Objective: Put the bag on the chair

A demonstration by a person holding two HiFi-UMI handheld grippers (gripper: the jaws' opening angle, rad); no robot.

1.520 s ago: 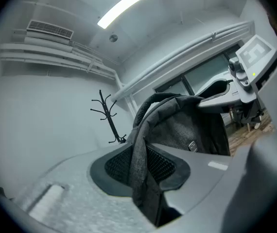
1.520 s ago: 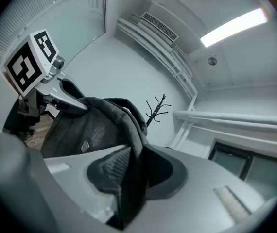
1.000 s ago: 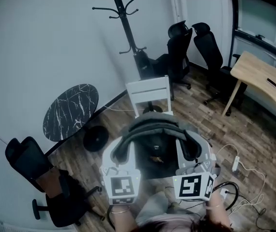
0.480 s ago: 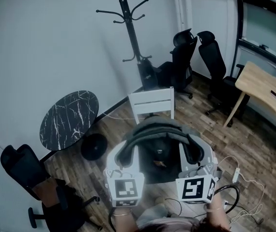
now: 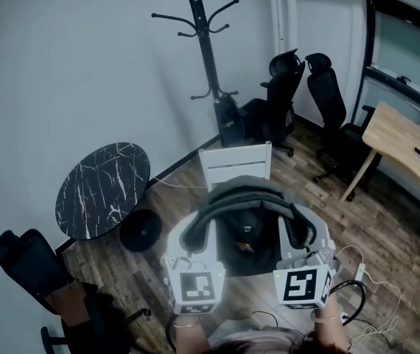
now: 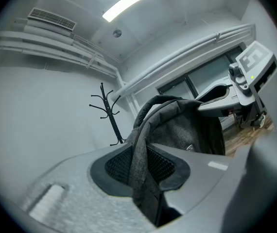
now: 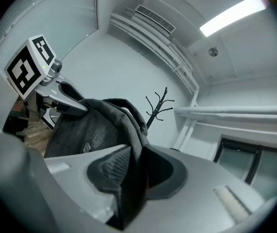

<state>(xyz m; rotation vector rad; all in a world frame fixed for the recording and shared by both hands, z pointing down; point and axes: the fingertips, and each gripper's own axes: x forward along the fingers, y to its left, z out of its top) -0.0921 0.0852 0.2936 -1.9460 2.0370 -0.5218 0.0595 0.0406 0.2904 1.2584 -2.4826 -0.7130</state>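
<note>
**Left tongs (image 5: 188, 238) and right tongs (image 5: 301, 236) clenched on a grey fabric backpack (image 5: 248, 223)**

Each pair grips one strap between its dark mesh pads: left shoulder strap (image 6: 141, 183), right shoulder strap (image 7: 129, 188). The backpack hangs upright between them, just before the white slatted chair (image 5: 236, 164), hiding its seat; contact with the seat cannot be told. A black coat stand (image 5: 208, 57) stands behind.

Black coat stand (image 5: 207, 50), round table (image 5: 103, 190) perhaps of marble, wooden desk (image 5: 409, 142)
</note>
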